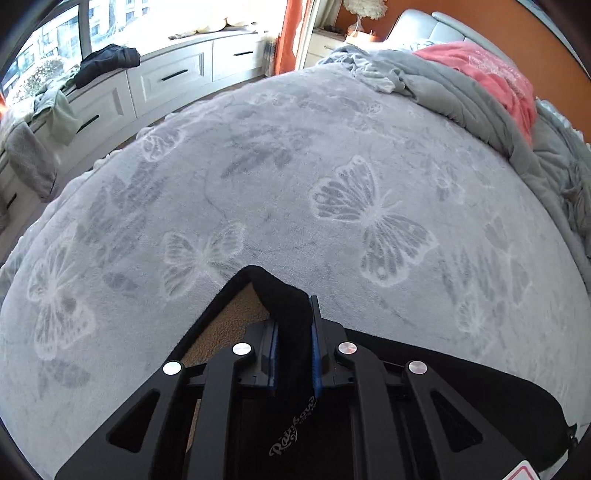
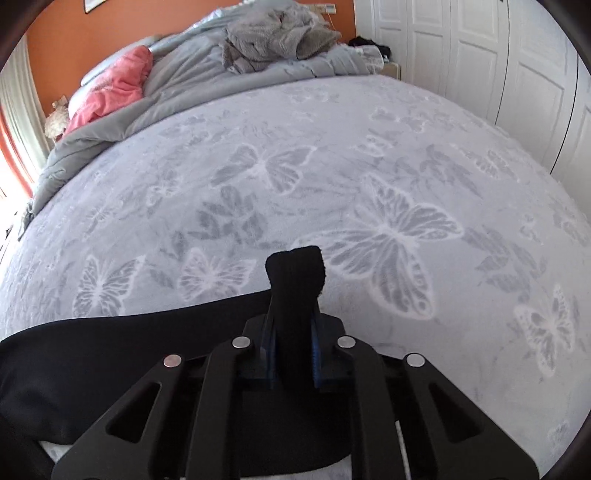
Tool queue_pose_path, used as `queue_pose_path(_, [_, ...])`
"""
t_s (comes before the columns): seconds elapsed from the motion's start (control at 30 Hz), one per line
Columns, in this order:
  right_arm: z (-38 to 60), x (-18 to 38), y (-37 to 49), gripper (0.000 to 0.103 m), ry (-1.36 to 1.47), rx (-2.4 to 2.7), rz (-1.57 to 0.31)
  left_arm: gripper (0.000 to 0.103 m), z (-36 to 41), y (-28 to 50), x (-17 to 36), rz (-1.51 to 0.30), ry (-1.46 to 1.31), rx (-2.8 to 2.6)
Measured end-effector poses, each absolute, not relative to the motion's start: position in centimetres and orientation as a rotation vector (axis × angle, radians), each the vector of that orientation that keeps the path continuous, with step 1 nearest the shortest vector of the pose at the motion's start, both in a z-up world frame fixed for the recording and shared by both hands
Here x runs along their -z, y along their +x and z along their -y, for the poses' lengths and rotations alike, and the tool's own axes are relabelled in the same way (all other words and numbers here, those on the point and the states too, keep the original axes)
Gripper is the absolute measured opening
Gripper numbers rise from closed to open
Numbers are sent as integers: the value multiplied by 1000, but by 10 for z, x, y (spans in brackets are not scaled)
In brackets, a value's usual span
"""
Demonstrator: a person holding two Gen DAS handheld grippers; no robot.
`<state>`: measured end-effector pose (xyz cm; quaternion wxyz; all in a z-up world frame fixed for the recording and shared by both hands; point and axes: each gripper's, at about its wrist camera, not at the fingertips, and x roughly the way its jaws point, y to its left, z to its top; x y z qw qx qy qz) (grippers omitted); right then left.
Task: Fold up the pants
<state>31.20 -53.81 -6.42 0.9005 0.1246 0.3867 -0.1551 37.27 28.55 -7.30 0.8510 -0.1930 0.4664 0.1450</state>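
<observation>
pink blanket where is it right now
The pink blanket lies at the head of the bed on the bunched grey duvet: upper right in the left wrist view, upper left in the right wrist view.

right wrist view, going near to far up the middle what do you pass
right gripper with its fingers shut on the black pants → butterfly blanket → rumpled grey quilt → heap of grey clothes → orange wall

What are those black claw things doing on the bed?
A person is folding black pants with a tan fleecy lining on the grey butterfly-patterned blanket. The left gripper has its jaws shut on one bunch of the black cloth, and the right gripper pinches another bunch. Most of the pants lie on the bed below them.
</observation>
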Motion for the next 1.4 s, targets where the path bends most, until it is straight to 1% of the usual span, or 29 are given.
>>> queue_pose_path(0.2, [520,-13,234,12,228,227,-667,9,-284,305,-5,-848,-425,-173])
queue_pose_path(0.33, [510,-38,173,12,178,178,-624,9,-281,235,-46,-787,-381,-111])
queue_pose_path(0.4, [513,-33,145,13,180,167,-640,9,-283,200,-52,-782,-358,-99])
queue_pose_path(0.47, [518,-17,117,13,178,168,-665,9,-284,169,-45,-804,-326,-106])
queue_pose_path(0.53, [521,6,95,14,190,166,-702,10,-287,143,-27,-842,-292,-130])
queue_pose_path(0.6, [526,31,75,16,208,178,-741,13,-288,124,-1,-904,-265,-153])
queue_pose_path(0.7, [536,57,47,27,261,234,-781,26,-297,98,33,-976,-354,-167])
queue_pose_path(0.73, [539,59,37,38,289,256,-777,33,-301,89,38,-987,-414,-165])
queue_pose_path(0.77, [542,57,27,45,328,274,-765,45,-305,80,40,-985,-481,-161])
queue_pose_path(0.8, [543,53,17,50,363,276,-744,52,-309,72,39,-975,-549,-155])
queue_pose_path(0.87, [538,39,-4,67,412,283,-687,84,-312,57,33,-932,-676,-130])
queue_pose_path(0.9, [534,32,-11,73,437,277,-665,89,-310,50,31,-920,-721,-128])
queue_pose_path(0.93, [528,27,-16,82,471,268,-650,90,-307,47,29,-915,-760,-124])
queue_pose_path(1.07, [501,26,-19,87,664,157,-647,90,-297,49,43,-914,-913,-117])
queue_pose_path(1.23, [481,60,3,87,768,163,-692,90,-290,76,78,-959,-1033,-113])
queue_pose_path(1.3, [483,75,9,87,784,215,-733,89,-292,82,89,-981,-1049,-112])
queue_pose_path(1.33, [487,79,13,87,800,231,-753,89,-294,84,94,-985,-1076,-113])
queue_pose_path(1.4, [496,77,14,87,818,233,-735,89,-299,89,95,-964,-1119,-84])
